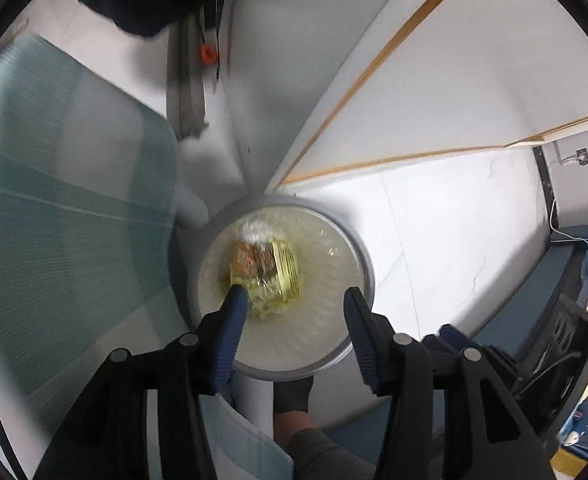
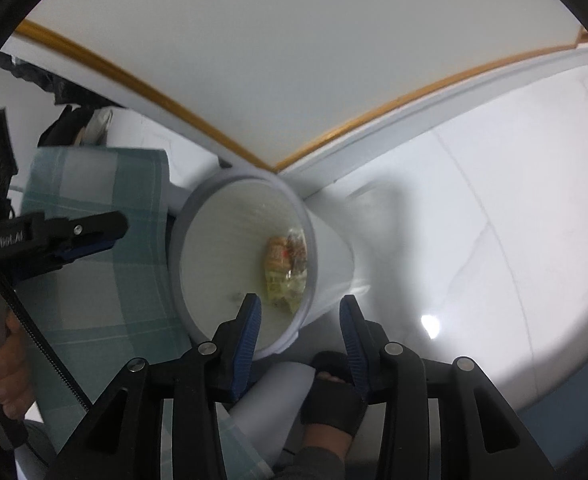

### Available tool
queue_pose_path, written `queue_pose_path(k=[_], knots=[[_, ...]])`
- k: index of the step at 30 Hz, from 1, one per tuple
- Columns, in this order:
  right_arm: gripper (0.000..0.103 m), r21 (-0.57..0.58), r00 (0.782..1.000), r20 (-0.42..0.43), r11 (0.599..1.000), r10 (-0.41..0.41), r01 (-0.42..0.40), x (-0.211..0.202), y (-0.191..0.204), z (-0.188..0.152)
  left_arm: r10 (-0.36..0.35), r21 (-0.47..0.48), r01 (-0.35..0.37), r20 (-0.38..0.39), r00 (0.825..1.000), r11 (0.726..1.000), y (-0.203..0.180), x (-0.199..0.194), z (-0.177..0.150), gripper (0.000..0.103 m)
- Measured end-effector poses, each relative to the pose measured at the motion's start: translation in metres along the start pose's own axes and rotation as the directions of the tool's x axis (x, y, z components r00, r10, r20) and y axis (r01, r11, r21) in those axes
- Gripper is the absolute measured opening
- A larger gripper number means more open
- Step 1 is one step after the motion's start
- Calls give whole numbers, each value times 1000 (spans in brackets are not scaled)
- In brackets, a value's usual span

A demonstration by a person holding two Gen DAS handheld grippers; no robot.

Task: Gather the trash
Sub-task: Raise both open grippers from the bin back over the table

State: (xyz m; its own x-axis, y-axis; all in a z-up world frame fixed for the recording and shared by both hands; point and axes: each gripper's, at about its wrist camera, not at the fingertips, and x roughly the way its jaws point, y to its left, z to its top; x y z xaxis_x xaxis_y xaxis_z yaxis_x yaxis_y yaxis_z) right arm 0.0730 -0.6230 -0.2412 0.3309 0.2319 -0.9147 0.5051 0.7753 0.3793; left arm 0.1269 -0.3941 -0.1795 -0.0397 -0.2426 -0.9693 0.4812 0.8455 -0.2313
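A crumpled yellow snack wrapper (image 1: 268, 276) (image 2: 288, 270) lies at the bottom of the white bin (image 1: 358, 248) (image 2: 334, 256) on the pale floor (image 1: 446, 232) (image 2: 494, 220) beside a checked cloth (image 1: 62, 216) (image 2: 106, 248), with the left gripper (image 1: 294, 302) (image 2: 106, 230) and right gripper (image 2: 300, 314) both spread, empty, above its mouth.

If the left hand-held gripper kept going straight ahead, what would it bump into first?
Probably the yellow snack wrapper lying in the white trash bin. The open left hand-held gripper points down into the bin's mouth, though depth is hard to judge, so its fingers might meet the liner first.
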Motion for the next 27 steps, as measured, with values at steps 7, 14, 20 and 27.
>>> queue_pose_path(k=[7, 14, 20, 27], knots=[[43, -12, 980, 195, 999, -45, 48, -75, 25, 5, 43, 11, -47, 227, 973, 999, 10, -76, -15, 60], [50, -97, 923, 383, 993, -31, 74, -146, 79, -4, 75, -12, -77, 443, 893, 997, 30, -151, -40, 65], [51, -176, 871, 491, 982, 24, 73, -189, 129, -12, 92, -56, -73, 572, 815, 996, 60, -201, -56, 73], [51, -332, 818, 570, 931, 68, 154, -218, 207, -29, 133, -101, -87, 677, 724, 991, 92, -247, -80, 76]])
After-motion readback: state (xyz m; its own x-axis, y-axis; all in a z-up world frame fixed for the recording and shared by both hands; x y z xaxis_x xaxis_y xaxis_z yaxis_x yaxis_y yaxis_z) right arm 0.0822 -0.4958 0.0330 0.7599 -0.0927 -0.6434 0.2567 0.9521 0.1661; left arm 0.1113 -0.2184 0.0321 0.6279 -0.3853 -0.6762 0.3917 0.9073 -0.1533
